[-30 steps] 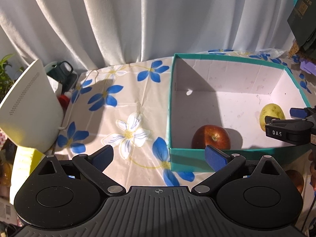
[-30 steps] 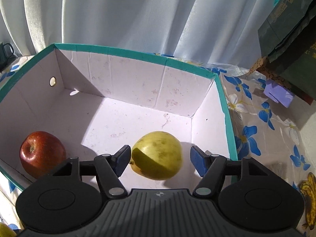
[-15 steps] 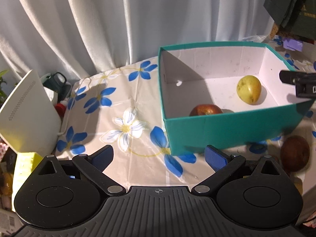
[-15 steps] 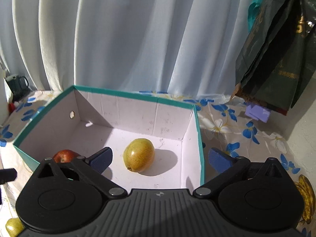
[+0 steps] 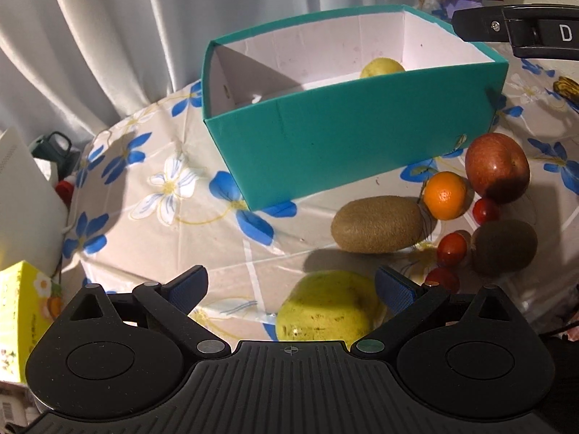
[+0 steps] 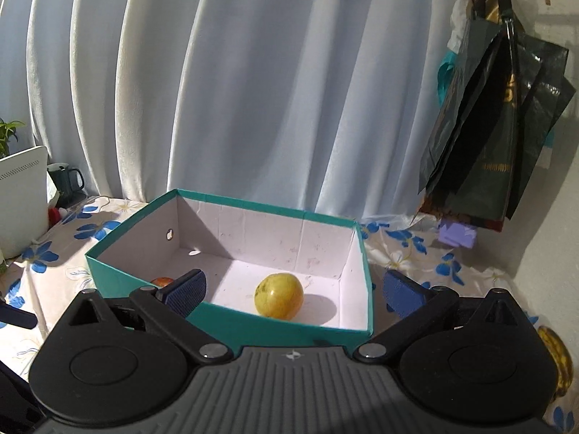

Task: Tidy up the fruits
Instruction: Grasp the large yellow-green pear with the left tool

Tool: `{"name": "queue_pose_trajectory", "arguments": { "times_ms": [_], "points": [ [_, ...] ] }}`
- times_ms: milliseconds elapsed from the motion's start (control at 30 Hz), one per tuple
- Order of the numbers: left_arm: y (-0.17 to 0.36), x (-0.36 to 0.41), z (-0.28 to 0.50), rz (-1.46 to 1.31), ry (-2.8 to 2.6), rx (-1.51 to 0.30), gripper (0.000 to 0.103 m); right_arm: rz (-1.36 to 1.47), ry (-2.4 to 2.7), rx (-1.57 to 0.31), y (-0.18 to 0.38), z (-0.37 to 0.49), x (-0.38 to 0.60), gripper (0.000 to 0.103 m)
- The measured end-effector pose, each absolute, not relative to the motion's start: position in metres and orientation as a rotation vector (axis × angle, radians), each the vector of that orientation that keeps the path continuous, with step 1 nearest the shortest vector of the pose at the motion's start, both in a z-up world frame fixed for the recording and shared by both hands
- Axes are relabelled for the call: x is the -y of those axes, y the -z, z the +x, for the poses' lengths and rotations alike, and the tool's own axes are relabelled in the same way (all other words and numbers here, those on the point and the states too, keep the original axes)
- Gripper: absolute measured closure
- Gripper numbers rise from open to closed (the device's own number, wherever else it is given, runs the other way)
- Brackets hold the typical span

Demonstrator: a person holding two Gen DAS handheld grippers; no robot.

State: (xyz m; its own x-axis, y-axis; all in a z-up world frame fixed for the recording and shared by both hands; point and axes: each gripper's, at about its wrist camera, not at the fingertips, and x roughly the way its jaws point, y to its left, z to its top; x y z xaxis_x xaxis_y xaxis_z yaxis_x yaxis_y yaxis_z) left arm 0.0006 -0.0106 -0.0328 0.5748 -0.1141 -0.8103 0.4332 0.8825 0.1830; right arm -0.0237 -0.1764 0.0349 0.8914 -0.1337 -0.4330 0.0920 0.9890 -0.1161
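Teal box: the cardboard box [image 5: 354,137] sits open on the flowered tabletop [image 5: 173,224], white inside; it looks to be the collecting place for the fruit.
Already inside: a yellow-green pear [image 6: 278,296] rests on the box floor near the front wall, and a red apple [image 6: 161,281] just shows behind the left pad in the right wrist view.
Left on the cloth: a second pear [image 5: 325,307], a kiwi [image 5: 376,224], a mandarin [image 5: 444,195], a red apple [image 5: 496,166], a darker kiwi [image 5: 504,247] and three cherry tomatoes [image 5: 451,249], all in a loose cluster in front of the box.
Right gripper: [image 6: 293,289] jaws spread wide with nothing between them, raised above the box's near edge.
Left gripper: [image 5: 291,289] jaws released, angled down at the second pear, which lies just ahead of them and off toward the right pad, untouched.
Step in hand: judged as the left side's approach to its next fruit.
Next move: shift slightly so the pear sits centred, lower around its widest part, then clamp gently; its skin looks smooth and could slip.
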Motion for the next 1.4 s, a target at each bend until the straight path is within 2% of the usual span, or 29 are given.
{"name": "queue_pose_trajectory", "arguments": {
  "times_ms": [500,633,933,1333,1400],
  "points": [
    [0.053,0.015,-0.009,0.356,0.352,-0.924,0.003,-0.077,0.16,-0.542,-0.018,-0.041,0.164,0.0],
    [0.058,0.016,-0.008,0.345,0.355,-0.946,0.013,-0.07,0.156,-0.574,-0.014,-0.043,0.165,0.0],
    [0.068,0.015,-0.007,0.323,0.364,-1.005,0.024,-0.056,0.146,-0.628,-0.005,-0.042,0.167,0.0],
    [0.048,0.005,-0.004,0.258,0.373,-1.006,0.025,-0.044,0.2,-0.73,0.016,-0.037,0.174,0.0],
    [0.041,0.004,-0.005,0.254,0.376,-0.991,0.025,-0.033,0.21,-0.756,0.023,-0.032,0.178,0.006]
  ]
}}
